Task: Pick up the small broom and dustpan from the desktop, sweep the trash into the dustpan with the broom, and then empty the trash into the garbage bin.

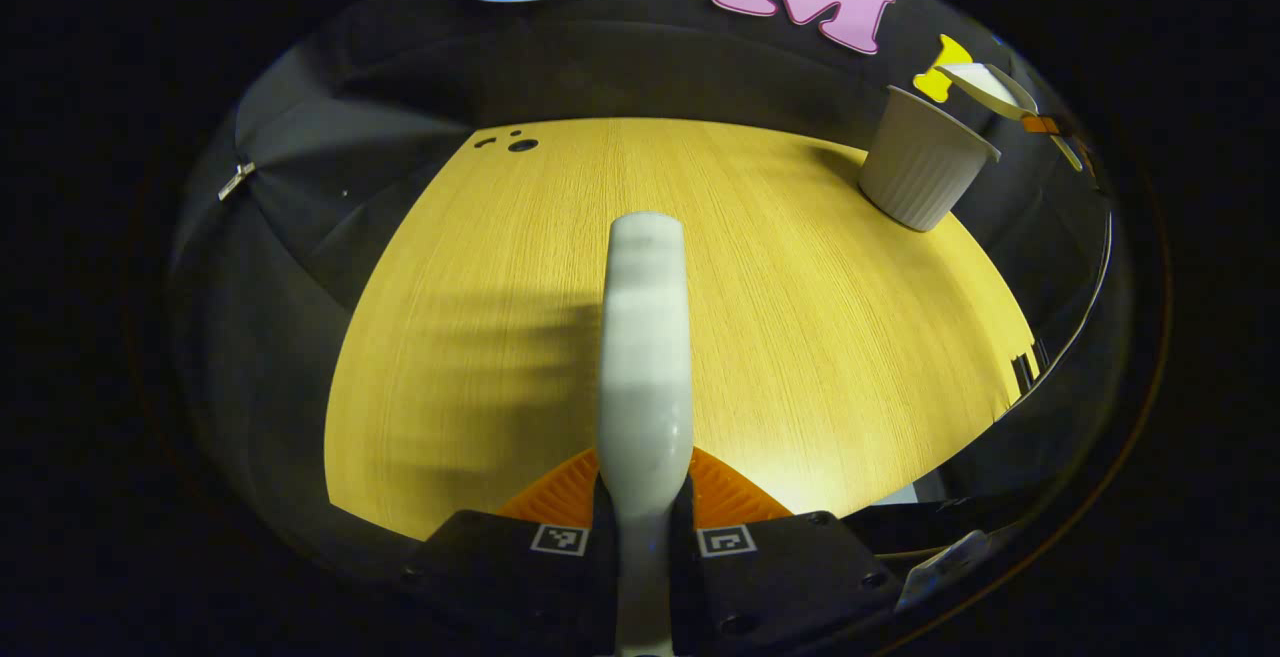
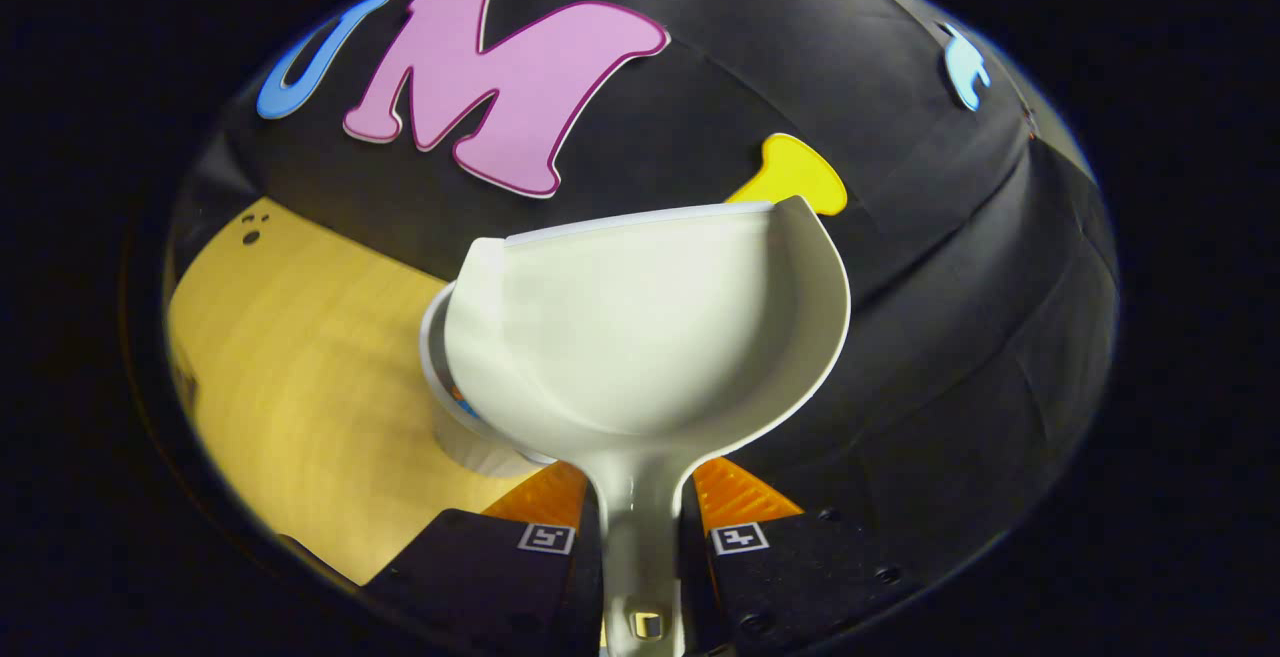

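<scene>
- Tipping looks to be the step in hand: the right gripper [image 2: 640, 537] has its jaws closed on the handle of the dustpan [image 2: 650, 337], and the pan hangs over the mouth of the garbage bin [image 2: 455, 427], a pale ribbed cup standing near the far edge of the worktop [image 2: 290, 357].
- In the right gripper view the pan's inside looks bare, and a small coloured scrap shows just inside the bin's rim, so I'd judge the trash is already in, or nearly so.
- The left gripper [image 1: 645, 527] has its jaws closed on the broom [image 1: 645, 337], whose pale handle points out over the wooden worktop; I cannot make out the bristles.
- From the left gripper view the bin [image 1: 920, 167] sits well apart from the broom, with the dustpan's edge [image 1: 990, 87] tilted just above it.
- No litter is visible on the worktop in either view.
- Next, I reckon, comes a firmer tilt or small shake to clear the pan, keeping its lip over the bin's opening and not knocking the light cup over.
</scene>
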